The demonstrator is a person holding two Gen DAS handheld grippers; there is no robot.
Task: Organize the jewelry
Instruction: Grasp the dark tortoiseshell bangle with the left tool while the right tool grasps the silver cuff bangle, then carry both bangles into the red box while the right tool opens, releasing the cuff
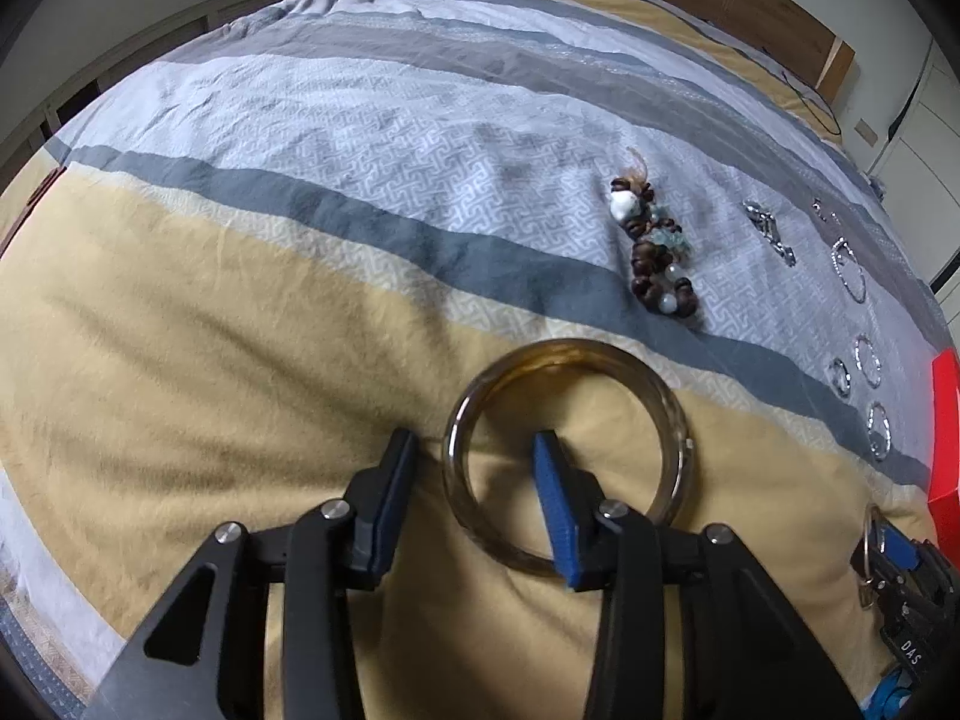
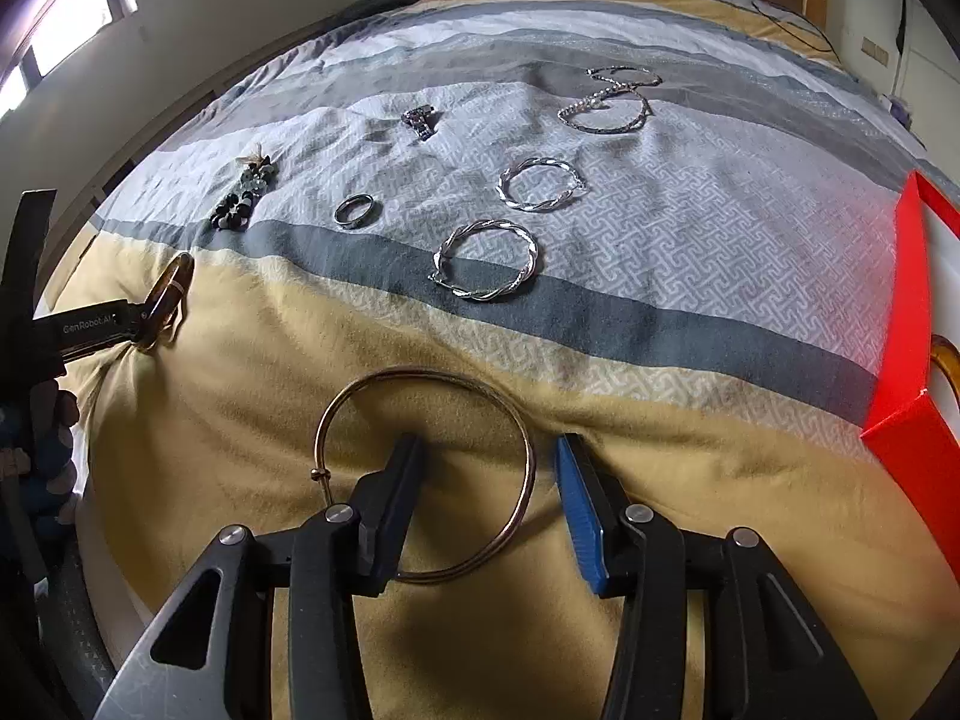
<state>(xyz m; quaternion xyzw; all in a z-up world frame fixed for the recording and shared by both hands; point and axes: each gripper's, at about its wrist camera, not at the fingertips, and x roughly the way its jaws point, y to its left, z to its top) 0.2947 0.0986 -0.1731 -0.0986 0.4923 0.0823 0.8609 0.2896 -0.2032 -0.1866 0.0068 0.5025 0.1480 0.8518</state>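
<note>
My left gripper (image 1: 474,450) is open on the yellow part of the striped bedspread (image 1: 240,312). Its jaws straddle the near-left rim of an amber bangle (image 1: 630,378), one finger inside the ring, one outside. My right gripper (image 2: 489,450) is open too. It straddles the right rim of a thin gold wire bangle (image 2: 342,402), left finger inside. The left gripper and the amber bangle (image 2: 171,288) also show at the left of the right wrist view.
On the grey stripes lie a dark beaded bracelet (image 2: 243,195), a small ring (image 2: 355,210), two twisted silver hoops (image 2: 487,261) (image 2: 540,185), a small charm (image 2: 420,117) and chain bracelets (image 2: 606,105). A red box (image 2: 906,354) stands at the right, an amber piece inside.
</note>
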